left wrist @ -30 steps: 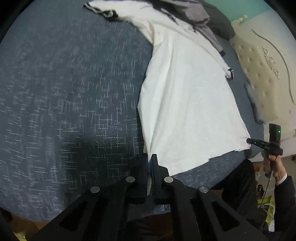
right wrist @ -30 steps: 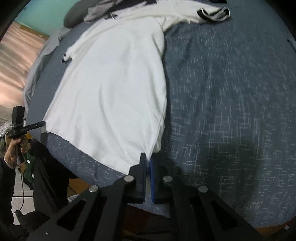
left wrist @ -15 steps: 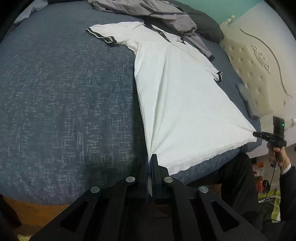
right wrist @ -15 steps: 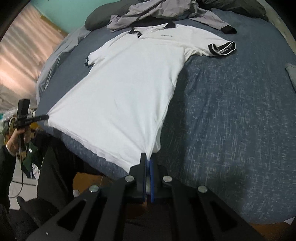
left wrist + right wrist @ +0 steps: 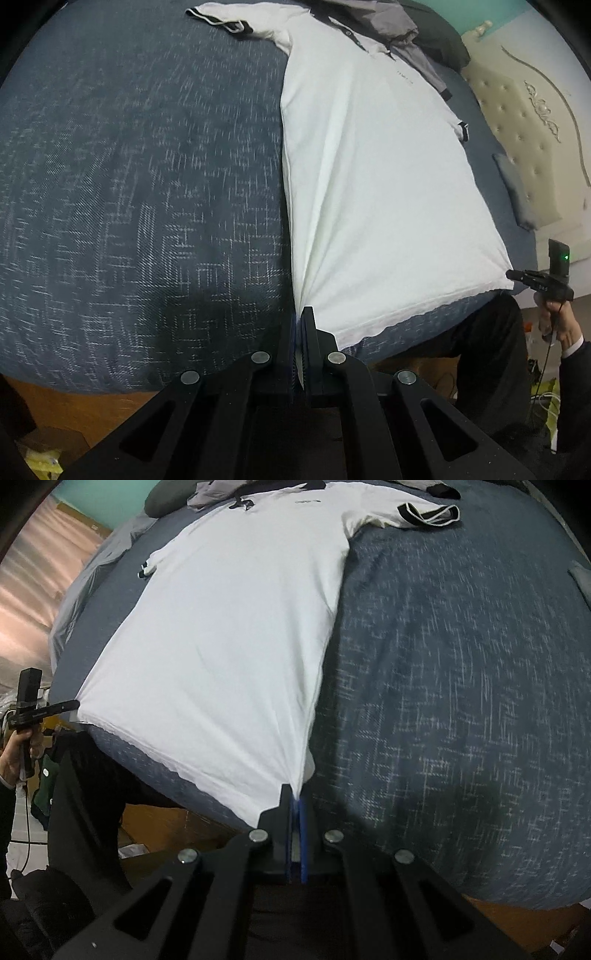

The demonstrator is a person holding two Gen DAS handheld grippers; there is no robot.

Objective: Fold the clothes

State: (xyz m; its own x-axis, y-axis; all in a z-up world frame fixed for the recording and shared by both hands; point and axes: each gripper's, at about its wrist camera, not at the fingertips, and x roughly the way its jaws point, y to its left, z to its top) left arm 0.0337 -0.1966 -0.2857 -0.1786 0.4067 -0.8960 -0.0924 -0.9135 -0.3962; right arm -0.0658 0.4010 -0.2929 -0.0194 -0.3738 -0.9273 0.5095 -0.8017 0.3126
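A white polo shirt [image 5: 373, 177] with black-trimmed sleeves lies spread face up on a blue-grey bed [image 5: 140, 192]. My left gripper [image 5: 300, 317] is shut on one bottom hem corner. My right gripper [image 5: 294, 794] is shut on the other hem corner of the shirt [image 5: 236, 627]. The hem is stretched taut between them at the bed's near edge. Each gripper shows in the other's view: the right one [image 5: 517, 275] at the far right, the left one [image 5: 72, 704] at the far left.
A grey jacket [image 5: 402, 26] and a dark pillow [image 5: 439, 40] lie at the head of the bed [image 5: 461, 664]. A cream tufted headboard [image 5: 524, 122] stands to the right. A pink curtain [image 5: 37, 576] hangs on the left. The person's dark trousers [image 5: 487, 354] are at the bed edge.
Both grippers moved lower and nearer to the bed with the hem corners still held, so the shirt lies flatter and fills more of both views.
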